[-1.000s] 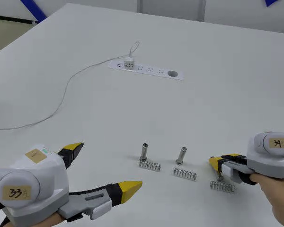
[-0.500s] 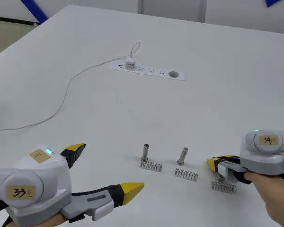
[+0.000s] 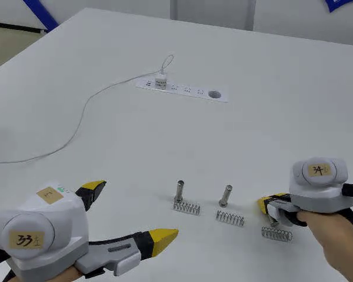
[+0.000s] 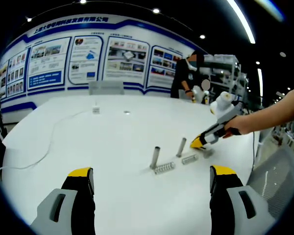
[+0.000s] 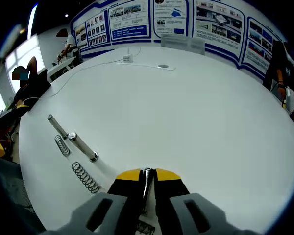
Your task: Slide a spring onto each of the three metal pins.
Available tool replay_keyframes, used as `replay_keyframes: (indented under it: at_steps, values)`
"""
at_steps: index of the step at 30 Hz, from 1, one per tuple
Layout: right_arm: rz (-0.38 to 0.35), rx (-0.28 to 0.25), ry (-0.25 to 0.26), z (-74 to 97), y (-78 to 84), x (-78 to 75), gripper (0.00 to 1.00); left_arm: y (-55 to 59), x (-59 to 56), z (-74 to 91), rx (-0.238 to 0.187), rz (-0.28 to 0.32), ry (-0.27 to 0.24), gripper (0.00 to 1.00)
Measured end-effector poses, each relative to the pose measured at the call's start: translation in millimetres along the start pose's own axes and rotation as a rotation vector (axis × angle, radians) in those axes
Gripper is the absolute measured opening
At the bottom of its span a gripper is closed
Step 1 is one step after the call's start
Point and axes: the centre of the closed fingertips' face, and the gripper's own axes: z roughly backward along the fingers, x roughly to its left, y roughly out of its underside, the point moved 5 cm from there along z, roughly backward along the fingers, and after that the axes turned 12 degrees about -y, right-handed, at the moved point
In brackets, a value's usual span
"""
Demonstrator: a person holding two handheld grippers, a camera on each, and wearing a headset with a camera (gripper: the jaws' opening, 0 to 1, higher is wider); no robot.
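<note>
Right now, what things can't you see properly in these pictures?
Third pin: right gripper view, its lower end is hidden inside the shut right gripper.
Power strip: head view, too small to tell what is plugged in.
Cable: head view, cut off by the left edge.
Wall posters: left gripper view, writing too blurred to read.

Bright, even overhead light, white table [image 3: 253, 135] washed nearly flat, only faint soft shadows beside the pins [image 3: 226, 195], ceiling strip light [image 4: 242, 19] flaring in the left gripper view, heavy fisheye bending toward both gripper views' edges, head view sharp.
</note>
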Motion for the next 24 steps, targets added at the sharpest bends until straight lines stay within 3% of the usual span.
replay_keyframes:
  at_steps: [11, 17, 24]
  values:
    - [-0.011, 0.047, -0.007, 0.5, -0.6, -0.5, 0.08, -0.4, 3.5, 0.5, -0.002, 0.0, -0.016, 1.0]
    - [-0.017, 0.018, -0.004, 5.0, -4.2, -0.5, 0.08, -2.0, 3.1, 0.3, -0.012, 0.003, -0.015, 1.0]
    - [-0.021, -0.01, -0.001, 12.1, -6.7, -0.5, 0.08, 0.5, 0.2, -0.1, 0.005, -0.019, -0.006, 1.0]
